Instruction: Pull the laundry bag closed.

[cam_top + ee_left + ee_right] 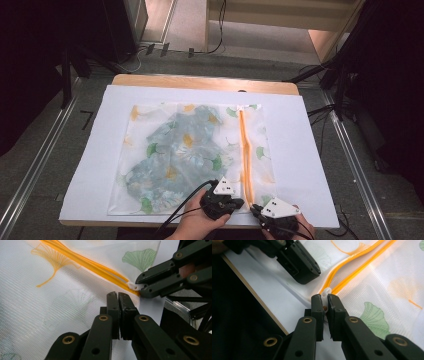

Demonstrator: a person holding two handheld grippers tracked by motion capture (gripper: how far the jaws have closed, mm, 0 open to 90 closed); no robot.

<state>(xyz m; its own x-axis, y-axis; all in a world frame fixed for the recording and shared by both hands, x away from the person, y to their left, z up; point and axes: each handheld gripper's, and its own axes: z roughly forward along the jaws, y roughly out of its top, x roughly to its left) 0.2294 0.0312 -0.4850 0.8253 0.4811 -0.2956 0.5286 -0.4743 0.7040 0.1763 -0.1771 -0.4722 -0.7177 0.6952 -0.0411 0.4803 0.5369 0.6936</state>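
The right gripper view is showing the white zipper pull [326, 291] being pinched between the fingers [317, 305] of the right gripper [325, 305], which are closed almost completely, with only a narrow slit left between them. The pull is sitting at the near end of the orange zipper [352, 267] of a mesh laundry bag [150, 195] printed with ginkgo leaves; the bag is lying flat on a white sheet [305, 165] covering the bench [200, 80], and patterned clothing [175, 150] is being seen through the mesh.

In the left gripper view, the fingers [113, 305] of the left gripper [118, 302] are being held fully together, pressed down on or just over the mesh beside the zipper end; whether any fabric is being caught between them cannot be told.

Several risks are being judged from here. The small pull is being held only at the fingertips, so it could slip out if it is tugged at an angle to the zipper line. If the mesh is not being anchored firmly by the left gripper, the whole bag could be dragged across the sheet instead of the slider running. Loose mesh could also be drawn into the slider and jam it.
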